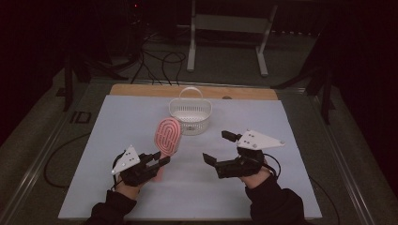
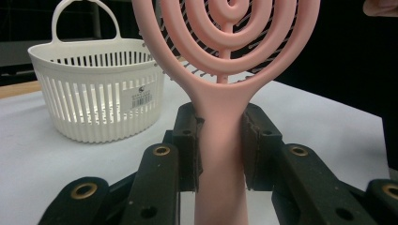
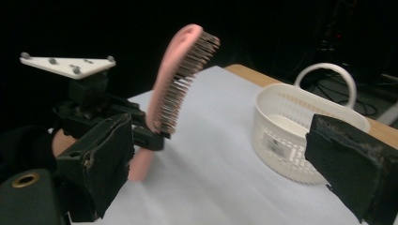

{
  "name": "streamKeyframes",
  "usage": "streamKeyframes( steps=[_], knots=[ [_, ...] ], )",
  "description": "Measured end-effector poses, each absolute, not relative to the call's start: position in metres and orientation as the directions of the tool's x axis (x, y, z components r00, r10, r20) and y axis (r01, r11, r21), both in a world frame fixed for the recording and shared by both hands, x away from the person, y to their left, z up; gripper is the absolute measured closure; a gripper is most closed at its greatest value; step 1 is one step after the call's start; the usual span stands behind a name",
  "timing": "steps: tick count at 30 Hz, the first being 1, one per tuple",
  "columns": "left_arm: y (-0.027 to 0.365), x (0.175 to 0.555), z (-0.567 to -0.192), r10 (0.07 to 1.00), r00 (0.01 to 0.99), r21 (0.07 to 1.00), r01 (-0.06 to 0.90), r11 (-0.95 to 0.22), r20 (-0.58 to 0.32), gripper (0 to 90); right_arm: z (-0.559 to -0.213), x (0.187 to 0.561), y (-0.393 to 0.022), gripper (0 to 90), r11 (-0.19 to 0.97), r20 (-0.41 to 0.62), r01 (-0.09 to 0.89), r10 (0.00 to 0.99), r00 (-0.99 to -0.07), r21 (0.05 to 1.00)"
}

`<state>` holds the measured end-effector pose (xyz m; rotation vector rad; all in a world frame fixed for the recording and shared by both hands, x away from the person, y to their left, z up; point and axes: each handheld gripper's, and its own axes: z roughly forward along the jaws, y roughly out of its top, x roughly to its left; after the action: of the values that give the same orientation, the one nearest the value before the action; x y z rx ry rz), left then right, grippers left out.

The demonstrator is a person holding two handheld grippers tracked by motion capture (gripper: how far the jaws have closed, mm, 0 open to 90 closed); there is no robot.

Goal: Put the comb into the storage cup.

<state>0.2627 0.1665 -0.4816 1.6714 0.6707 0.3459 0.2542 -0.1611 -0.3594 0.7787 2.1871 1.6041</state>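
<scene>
The left gripper pinches the handle of a pink hairbrush: in the left gripper view both black pads press the handle's flanks, with the oval, ring-patterned head rising straight above the jaws. The brush's long axis runs up and away from this gripper, tilted toward the far side of the table, so its head already leans toward the white slotted basket. The right gripper view shows the bristles facing toward the right gripper's side. The basket stands just beyond the brush head on the white table cover, upright, its arched handle raised; the brush does not touch it. The right gripper hovers with its jaws spread wide and nothing between them, well apart from the brush. Both grippers lie at similar range from the basket, but the left one carries the brush, so the coming move is likely a short forward carry, over the rim and down. Counted: one hairbrush, one basket, two grippers.
</scene>
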Motion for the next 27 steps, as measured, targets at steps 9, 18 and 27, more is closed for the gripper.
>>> streamKeyframes(
  steps=[9,18,27],
  knots=[
    [0.165,0.263,-0.482,0.605,0.784,0.965,0.244,-0.093,-0.140,71.0,-0.358,0.261,-0.137,8.1,0.228,0.062,0.231,0.572,-0.818,0.946],
    [0.164,0.262,-0.483,0.601,0.787,0.967,0.239,-0.091,-0.138,71.0,-0.360,0.273,-0.115,8.1,0.157,0.152,0.295,0.587,-0.795,0.942],
    [0.164,0.262,-0.483,0.604,0.786,0.968,0.234,-0.095,-0.131,71.0,-0.362,0.283,-0.098,8.5,0.036,0.263,0.377,0.654,-0.709,0.926]
  ],
)
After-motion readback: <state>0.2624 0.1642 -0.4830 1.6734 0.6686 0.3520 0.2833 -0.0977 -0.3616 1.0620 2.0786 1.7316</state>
